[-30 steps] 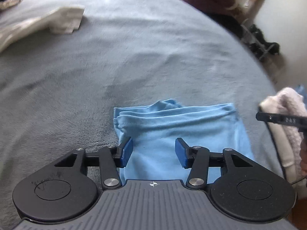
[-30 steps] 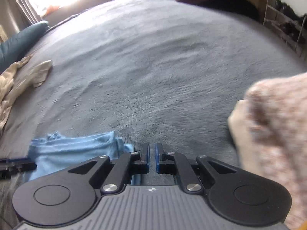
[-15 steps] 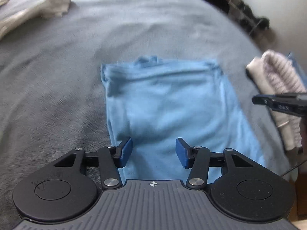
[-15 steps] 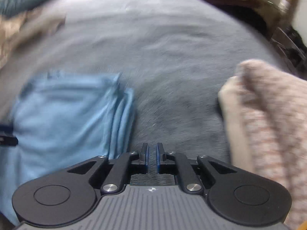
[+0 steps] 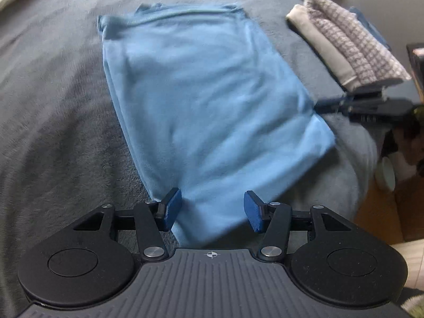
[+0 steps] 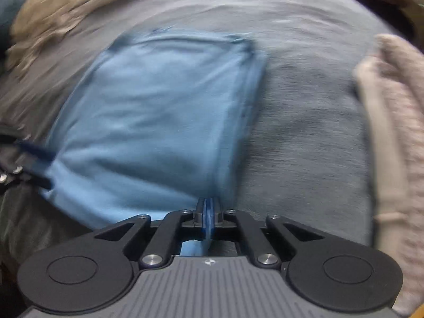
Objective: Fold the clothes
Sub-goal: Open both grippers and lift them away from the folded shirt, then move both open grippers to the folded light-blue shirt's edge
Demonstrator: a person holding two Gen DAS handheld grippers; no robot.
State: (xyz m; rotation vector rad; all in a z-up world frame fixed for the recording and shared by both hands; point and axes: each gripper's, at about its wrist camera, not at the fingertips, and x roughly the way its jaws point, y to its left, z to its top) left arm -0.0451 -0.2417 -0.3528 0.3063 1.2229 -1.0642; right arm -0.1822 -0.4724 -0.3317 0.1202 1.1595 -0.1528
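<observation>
A light blue garment (image 5: 206, 92), folded into a long rectangle, lies flat on the grey blanket (image 5: 53, 106). My left gripper (image 5: 213, 208) is open over the garment's near end, its blue pads (image 5: 172, 206) either side of the cloth without pressing it. In the right wrist view, my right gripper (image 6: 209, 208) is shut at the garment's (image 6: 153, 111) right edge, with a strip of blue cloth between its pads. The left wrist view shows that gripper's tip (image 5: 322, 106) meeting the same edge. The left gripper's finger (image 6: 37, 153) shows at the picture's left edge.
A folded stack of cream and knitted pinkish cloth (image 5: 344, 42) lies to the right of the garment (image 6: 392, 132). A crumpled beige garment (image 6: 53, 16) lies at the far left. The bed's edge drops to a wooden floor (image 5: 384, 217) with a white bowl (image 5: 385, 177).
Both views have drawn back along the garment, so its whole length now shows. The right gripper, earlier over bare blanket, is now at the garment's right edge with cloth between its pads.
</observation>
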